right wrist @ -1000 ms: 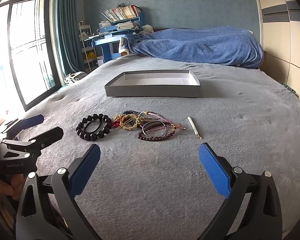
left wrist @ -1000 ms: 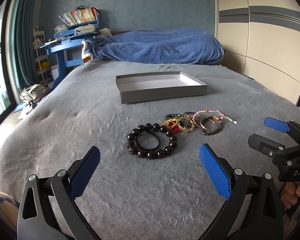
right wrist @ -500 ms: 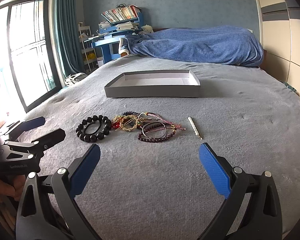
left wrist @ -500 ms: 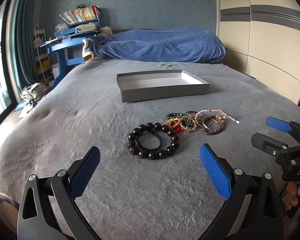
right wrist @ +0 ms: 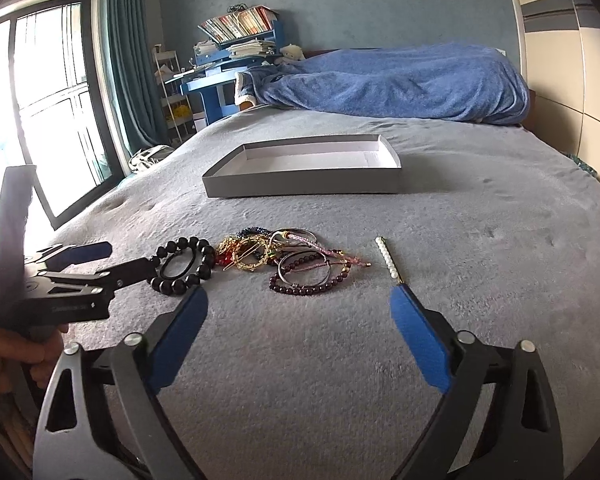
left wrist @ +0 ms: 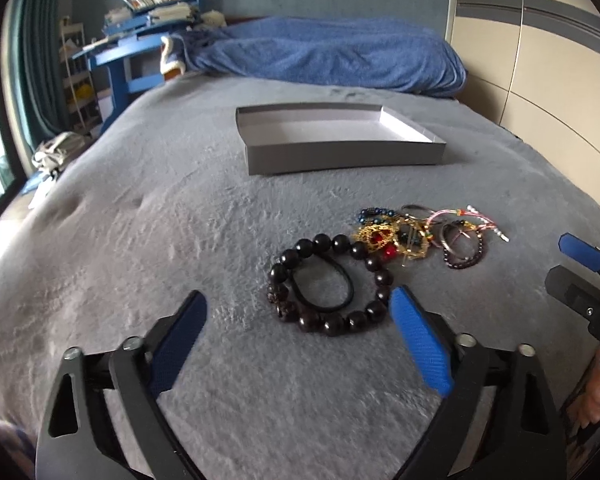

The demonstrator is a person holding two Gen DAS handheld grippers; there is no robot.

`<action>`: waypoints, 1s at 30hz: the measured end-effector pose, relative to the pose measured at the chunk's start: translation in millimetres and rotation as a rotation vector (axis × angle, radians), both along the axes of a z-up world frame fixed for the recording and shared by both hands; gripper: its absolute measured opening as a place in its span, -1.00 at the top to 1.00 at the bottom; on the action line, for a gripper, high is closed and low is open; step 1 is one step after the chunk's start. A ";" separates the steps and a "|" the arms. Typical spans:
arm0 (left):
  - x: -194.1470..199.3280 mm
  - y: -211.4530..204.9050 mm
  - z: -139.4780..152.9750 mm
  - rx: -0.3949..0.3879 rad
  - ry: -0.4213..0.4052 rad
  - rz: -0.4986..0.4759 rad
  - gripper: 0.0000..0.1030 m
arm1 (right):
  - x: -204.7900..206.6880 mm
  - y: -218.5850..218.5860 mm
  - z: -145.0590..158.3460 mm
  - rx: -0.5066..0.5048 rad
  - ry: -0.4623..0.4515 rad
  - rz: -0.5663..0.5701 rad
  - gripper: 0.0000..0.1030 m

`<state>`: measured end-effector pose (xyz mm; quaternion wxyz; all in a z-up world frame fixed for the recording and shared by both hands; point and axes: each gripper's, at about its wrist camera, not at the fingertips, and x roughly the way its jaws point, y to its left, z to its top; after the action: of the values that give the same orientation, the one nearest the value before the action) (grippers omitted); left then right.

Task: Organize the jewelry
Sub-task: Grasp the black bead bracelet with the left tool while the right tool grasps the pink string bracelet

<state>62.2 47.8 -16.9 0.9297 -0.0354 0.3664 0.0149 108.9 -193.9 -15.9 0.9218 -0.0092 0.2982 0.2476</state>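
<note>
A black bead bracelet (left wrist: 374,278) with a black hair tie (left wrist: 324,286) inside it lies on the grey bed. To its right is a tangle of gold, red and pink jewelry (left wrist: 414,236) and a dark red bead bracelet (right wrist: 306,286). A pearl hair clip (right wrist: 387,256) lies apart on the right. An empty grey tray (left wrist: 340,152) sits farther back. My left gripper (left wrist: 298,316) is open, just short of the black bracelet. My right gripper (right wrist: 298,306) is open, in front of the pile.
A blue duvet (right wrist: 396,80) is heaped at the bed's far end. A blue desk with books (right wrist: 228,56) and a window stand at the left. Wardrobe doors (left wrist: 540,60) line the right.
My left gripper has moved forward and closer to the black bead bracelet. My right gripper has edged forward toward the jewelry pile. Both stay open.
</note>
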 end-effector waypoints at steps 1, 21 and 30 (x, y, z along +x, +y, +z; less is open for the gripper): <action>4.5 2.8 -1.6 -0.009 0.018 -0.003 -0.55 | 2.4 0.4 -0.8 0.000 0.006 0.000 -0.68; 37.2 14.4 -7.7 -0.048 0.074 -0.082 0.71 | 67.9 14.3 -11.5 -0.056 0.058 0.039 -0.12; 28.5 16.1 14.2 -0.083 -0.001 -0.100 0.73 | 81.6 19.8 -18.7 -0.074 0.091 0.095 0.95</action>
<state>90.8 63.9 -2.6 0.9272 -0.0556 0.3674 -0.0467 190.5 -174.1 -34.7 0.8935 -0.0460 0.3479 0.2801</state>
